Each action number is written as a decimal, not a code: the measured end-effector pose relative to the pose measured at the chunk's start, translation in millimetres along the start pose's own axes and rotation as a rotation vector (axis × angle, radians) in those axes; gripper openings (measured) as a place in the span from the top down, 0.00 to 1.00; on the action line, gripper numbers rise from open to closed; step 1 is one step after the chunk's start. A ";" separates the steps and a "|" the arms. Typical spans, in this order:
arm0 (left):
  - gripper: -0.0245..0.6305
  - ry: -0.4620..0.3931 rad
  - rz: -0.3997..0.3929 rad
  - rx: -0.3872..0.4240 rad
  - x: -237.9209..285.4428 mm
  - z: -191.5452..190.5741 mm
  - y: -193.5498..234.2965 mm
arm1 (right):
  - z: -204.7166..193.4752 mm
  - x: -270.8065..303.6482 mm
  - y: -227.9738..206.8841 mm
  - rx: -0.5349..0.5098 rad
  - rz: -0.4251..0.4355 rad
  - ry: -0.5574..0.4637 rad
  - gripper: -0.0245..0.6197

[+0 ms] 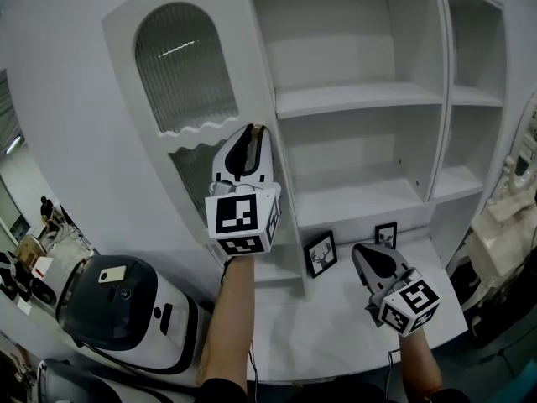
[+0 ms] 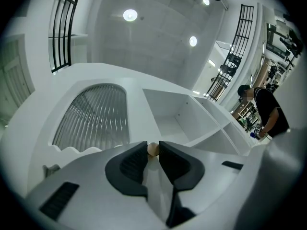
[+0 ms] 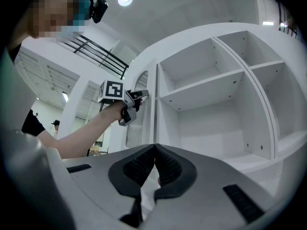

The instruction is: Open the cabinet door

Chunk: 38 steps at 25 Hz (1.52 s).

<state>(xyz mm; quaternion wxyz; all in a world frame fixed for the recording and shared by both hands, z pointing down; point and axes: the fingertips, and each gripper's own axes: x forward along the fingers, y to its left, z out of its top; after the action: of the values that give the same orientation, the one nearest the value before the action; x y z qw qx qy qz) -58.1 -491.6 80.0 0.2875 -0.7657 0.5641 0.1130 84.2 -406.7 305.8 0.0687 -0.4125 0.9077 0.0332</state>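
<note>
Standing upright at the left of a white cabinet [image 1: 361,99], the cabinet door [image 1: 126,49] is tall and narrow. Its long axis is vertical, and its arched, ribbed-glass panel faces the person. The door's free edge runs down just beside the open shelves, and a small wooden knob [image 2: 153,149] sits on that edge. The left gripper [image 1: 256,129] points up at the knob with its jaws clamped on it from both sides.

Right of the door, the open shelves leave room to move. Below them lies a white counter [image 1: 327,326] with two small framed pictures [image 1: 320,253] at its back. The right gripper [image 1: 361,250] hovers low over the counter, well apart from the door, with its jaws together. A white and black appliance [image 1: 126,309] crowds the lower left.

Whether the door sits flush or slightly ajar cannot be told. Its lower end is hidden behind the left gripper and arm.
</note>
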 end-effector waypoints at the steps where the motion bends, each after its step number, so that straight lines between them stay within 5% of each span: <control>1: 0.83 0.000 -0.002 0.003 -1.9 1.4 -0.2 | -0.4 -0.1 0.8 0.001 0.000 -0.001 0.93; 38: 0.83 -0.176 -0.224 -0.191 -160.9 76.3 43.6 | -14.6 -3.2 132.5 0.018 -0.010 0.026 0.93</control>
<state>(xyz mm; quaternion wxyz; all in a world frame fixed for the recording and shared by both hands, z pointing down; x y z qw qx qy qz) -141.5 -328.4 84.6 0.2724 -0.8349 0.4344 0.2000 -14.9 -318.9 321.2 0.0610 -0.4170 0.9067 0.0193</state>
